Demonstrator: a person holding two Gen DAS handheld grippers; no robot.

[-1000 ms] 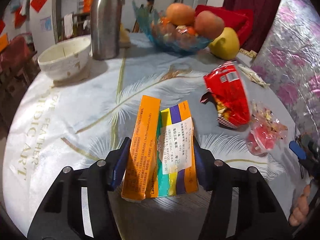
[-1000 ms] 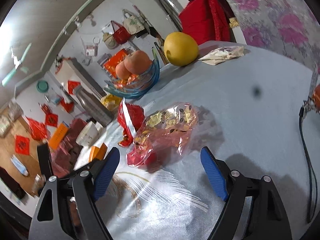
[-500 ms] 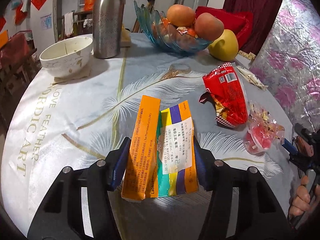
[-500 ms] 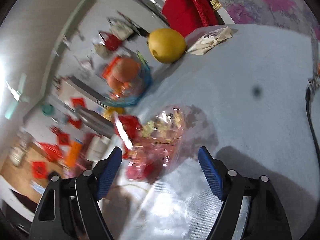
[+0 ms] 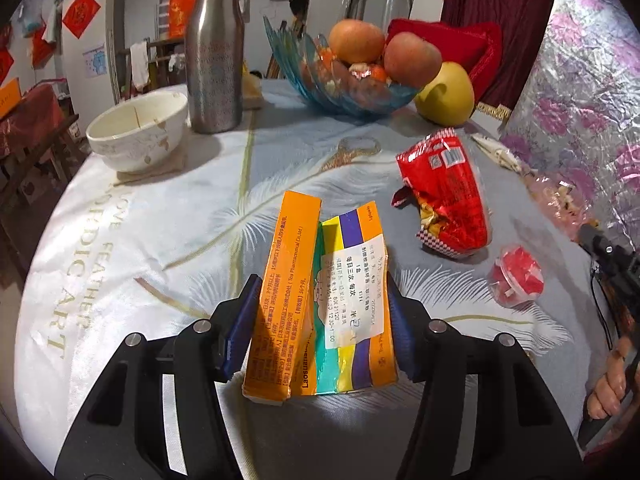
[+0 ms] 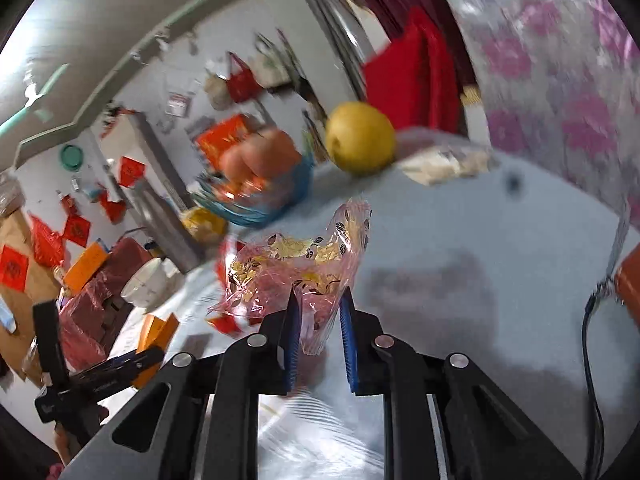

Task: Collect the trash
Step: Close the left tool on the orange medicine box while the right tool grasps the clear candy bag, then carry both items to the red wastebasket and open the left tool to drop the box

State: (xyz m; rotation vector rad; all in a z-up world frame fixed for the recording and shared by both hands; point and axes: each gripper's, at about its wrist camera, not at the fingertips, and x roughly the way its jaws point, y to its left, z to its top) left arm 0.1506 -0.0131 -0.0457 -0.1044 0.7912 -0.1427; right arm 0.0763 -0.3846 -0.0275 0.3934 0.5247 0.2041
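Jaws of the right gripper (image 6: pixel 319 334), just closing, pinch the clear wrapper (image 6: pixel 296 270) lying between them

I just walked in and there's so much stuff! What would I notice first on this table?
Probably the bright orange medicine box, squeezed in the left claw right up front above the tablecloth. Next, the crinkly pink wrapper with gold flowers, which the right claw has just been closing on and now pinches. Behind them sits a blue glass fruit bowl, a yellow fruit beside it.
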